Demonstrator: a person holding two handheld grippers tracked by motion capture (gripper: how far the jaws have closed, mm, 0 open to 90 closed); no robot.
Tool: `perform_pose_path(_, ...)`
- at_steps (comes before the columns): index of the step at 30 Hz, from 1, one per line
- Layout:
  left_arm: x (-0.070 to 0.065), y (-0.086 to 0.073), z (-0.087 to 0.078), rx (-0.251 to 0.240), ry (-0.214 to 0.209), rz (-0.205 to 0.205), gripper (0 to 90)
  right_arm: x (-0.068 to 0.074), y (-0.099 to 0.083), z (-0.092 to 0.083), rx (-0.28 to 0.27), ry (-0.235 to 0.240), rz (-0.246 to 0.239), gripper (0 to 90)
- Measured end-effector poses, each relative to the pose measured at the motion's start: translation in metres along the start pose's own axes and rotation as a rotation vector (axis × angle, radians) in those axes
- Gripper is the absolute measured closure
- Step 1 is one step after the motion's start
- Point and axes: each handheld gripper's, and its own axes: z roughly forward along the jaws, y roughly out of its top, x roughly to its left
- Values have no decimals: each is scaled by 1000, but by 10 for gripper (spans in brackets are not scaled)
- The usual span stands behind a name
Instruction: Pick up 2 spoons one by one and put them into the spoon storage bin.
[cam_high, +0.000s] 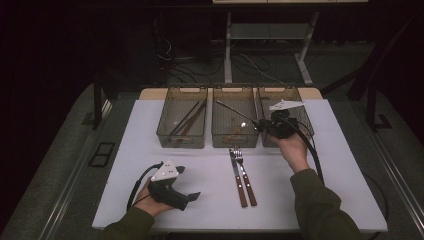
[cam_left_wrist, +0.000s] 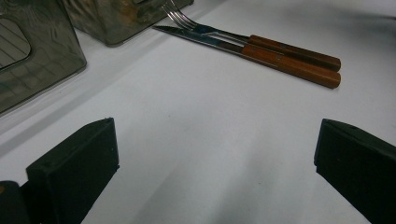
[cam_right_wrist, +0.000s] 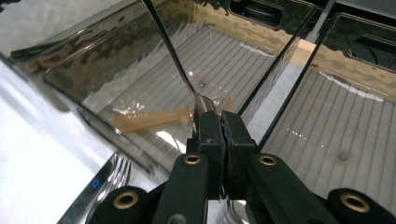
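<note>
The right gripper (cam_right_wrist: 219, 116) has its jaws clamped on a metal utensil (cam_high: 235, 111) — its slim handle slanting over the middle bin (cam_high: 235, 134), no readable markings — while the left gripper (cam_high: 187, 183) rests on the white surface (cam_high: 210, 200), jaws apart.

Steel spoon (cam_right_wrist: 180, 65) slanting over middle bin (cam_right_wrist: 116, 79)

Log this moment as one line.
right tool: shut on spoon, over middle bin | left tool: open, resting on table | knife, fork: on table
</note>
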Motion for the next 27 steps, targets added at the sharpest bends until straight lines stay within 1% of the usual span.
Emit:
perform_pose_path(1,0,0,0,1,0,1,0,0,1,2,-4,0,10,882)
perform_pose_path(4,0,0,0,-2,-2,1,0,2,2,9,-4,1,18,881)
perform_pose_path(10,0,0,0,1,-4,7,0,5,2,21,20,-2,11,881)
perform_pose_path(13,-1,0,0,1,-5,7,0,6,1,25,31,11,13,864)
perform_pose_path(14,0,0,0,1,-5,8,0,6,2,26,32,21,12,800)
perform_pose_path(15,-1,0,0,1,-6,7,0,8,2,26,17,10,12,759)
perform_pose_path(16,0,0,0,3,-6,10,0,8,2,25,10,9,10,752)
perform_pose_path(17,-1,0,0,-1,-6,5,0,8,3,24,10,22,12,734)
perform_pose_path(19,-1,0,1,-2,-6,3,0,9,4,23,-2,19,2,703)
perform_pose_path(21,-1,0,1,-3,-6,2,0,9,5,22,-5,31,2,681)
perform_pose_path(23,-1,0,1,-3,-7,2,0,9,5,21,-8,33,7,649)
perform_pose_path(26,-1,0,1,-2,-7,2,0,8,5,21,-7,60,23,598)
perform_pose_path(27,-1,0,1,-2,-7,1,0,7,5,21,0,66,19,583)
